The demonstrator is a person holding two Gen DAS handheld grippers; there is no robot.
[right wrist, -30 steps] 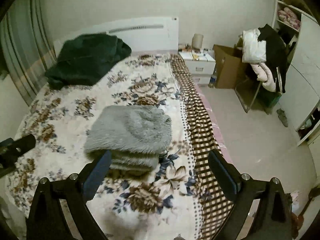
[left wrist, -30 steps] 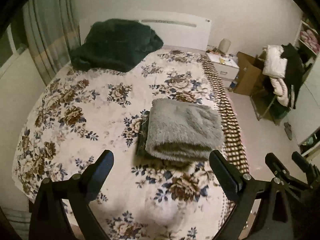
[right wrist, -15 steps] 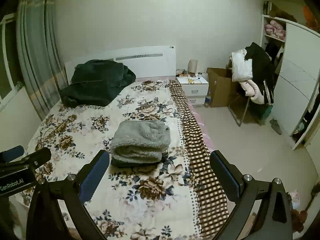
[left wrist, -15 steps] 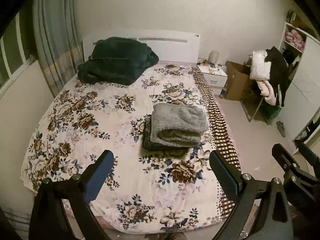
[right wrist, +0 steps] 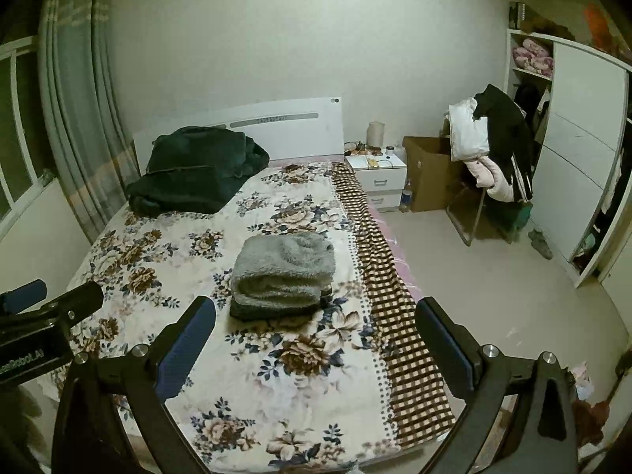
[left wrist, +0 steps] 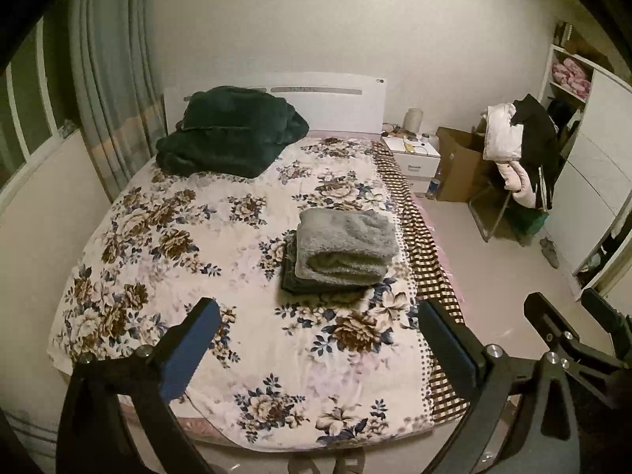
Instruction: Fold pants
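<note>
beyond both tools (left wrist: 316,341) (right wrist: 314,337) (spread, empty): folded pants (left wrist: 345,247).

a bed (left wrist: 166,237) with a floral cover fills the middle of the room, its white headboard (left wrist: 335,98) at 12 o'clock against the wall, and a dark green blanket (left wrist: 233,130) lies bunched at 11 o'clock near the pillow end. a brown checked sheet (right wrist: 399,316) runs down the bed's edge at 3 o'clock, with a white nightstand (right wrist: 379,175) and an open cardboard box (right wrist: 428,173) side by side at 1 o'clock. further round at 2 o'clock a chair (right wrist: 489,166) is heaped with white, black and pink clothes beside a white wardrobe (right wrist: 580,150), while curtains (left wrist: 114,91) hang at 10 o'clock.
</note>
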